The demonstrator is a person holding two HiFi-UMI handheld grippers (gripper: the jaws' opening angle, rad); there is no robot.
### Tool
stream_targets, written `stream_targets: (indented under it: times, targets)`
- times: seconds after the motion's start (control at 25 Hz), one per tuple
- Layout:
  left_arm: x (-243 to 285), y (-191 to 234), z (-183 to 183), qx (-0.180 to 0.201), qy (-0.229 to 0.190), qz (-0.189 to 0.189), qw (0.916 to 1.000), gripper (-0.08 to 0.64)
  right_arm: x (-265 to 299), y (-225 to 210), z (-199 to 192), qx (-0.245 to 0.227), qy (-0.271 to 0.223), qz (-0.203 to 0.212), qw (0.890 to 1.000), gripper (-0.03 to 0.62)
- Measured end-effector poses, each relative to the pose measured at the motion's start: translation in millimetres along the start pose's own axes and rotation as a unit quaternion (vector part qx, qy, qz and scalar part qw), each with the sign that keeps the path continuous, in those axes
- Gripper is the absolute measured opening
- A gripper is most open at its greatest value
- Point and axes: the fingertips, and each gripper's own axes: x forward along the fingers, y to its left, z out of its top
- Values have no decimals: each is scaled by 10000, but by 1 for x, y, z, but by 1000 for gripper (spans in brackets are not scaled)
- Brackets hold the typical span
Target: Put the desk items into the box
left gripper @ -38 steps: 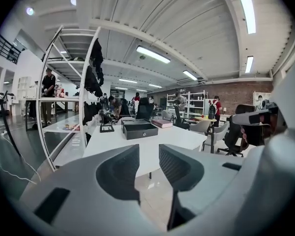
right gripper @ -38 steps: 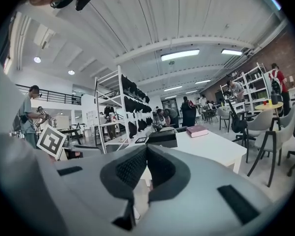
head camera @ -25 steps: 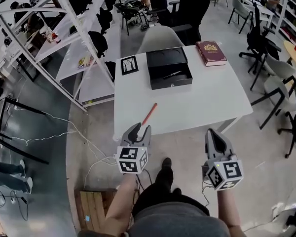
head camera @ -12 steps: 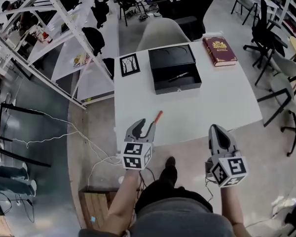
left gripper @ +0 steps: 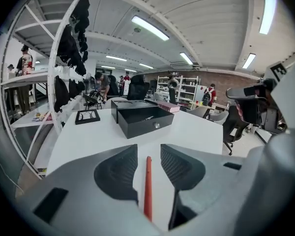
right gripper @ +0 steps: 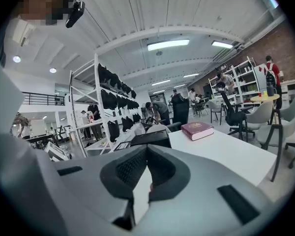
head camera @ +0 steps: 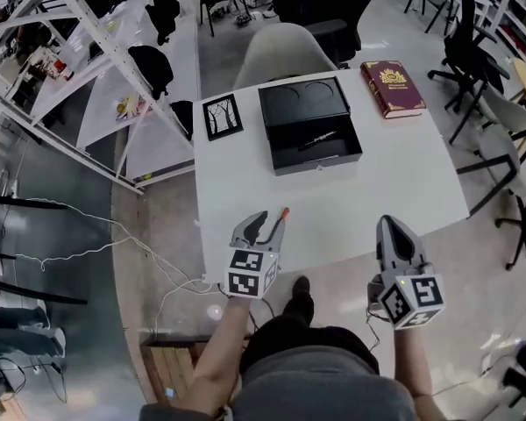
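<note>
Red pen (left gripper: 147, 186), perhaps — inside left claw (left gripper: 148, 152)

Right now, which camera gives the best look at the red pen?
The left gripper view: the red pen runs lengthwise between the left gripper's open jaws, nearly all visible. The head view shows only its far end beyond that gripper. The right gripper view doesn't show it.

Red pen (left gripper: 148, 183), black box (head camera: 320, 159)
</note>
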Motion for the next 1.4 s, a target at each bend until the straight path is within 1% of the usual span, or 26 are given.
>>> stream_targets:
  times: [0.16, 0.36, 0.72, 0.96, 1.2, 1.4]
  targets:
    - [15, -1, -11, 35, 288, -173, 9994, 135, 9, -3, 3, -40, 23, -114, 9999, 5]
    - [23, 0, -23, 97, 572, -271, 9979, 135, 15, -2, 6, -80, 41, -178, 9998, 5]
    - [32, 2, -39, 249, 1005, -253, 9943, 135, 19, -10, 8, -17, 17, -159, 9999, 5]
    - [34, 1, -50, 241, 1360, -288, 9900, 135, 25, -14, 15, -34, -20, -68, 10000, 5]
    - [37, 0, -58, 147, 1557, -225, 9874, 133, 27, -21, 13, -4, 90, -15, 10000, 5]
    - [37, 2, -63, 155, 1700, -129, 9852, 129, 32, -22, 12, -17, 159, 63, 9999, 5]
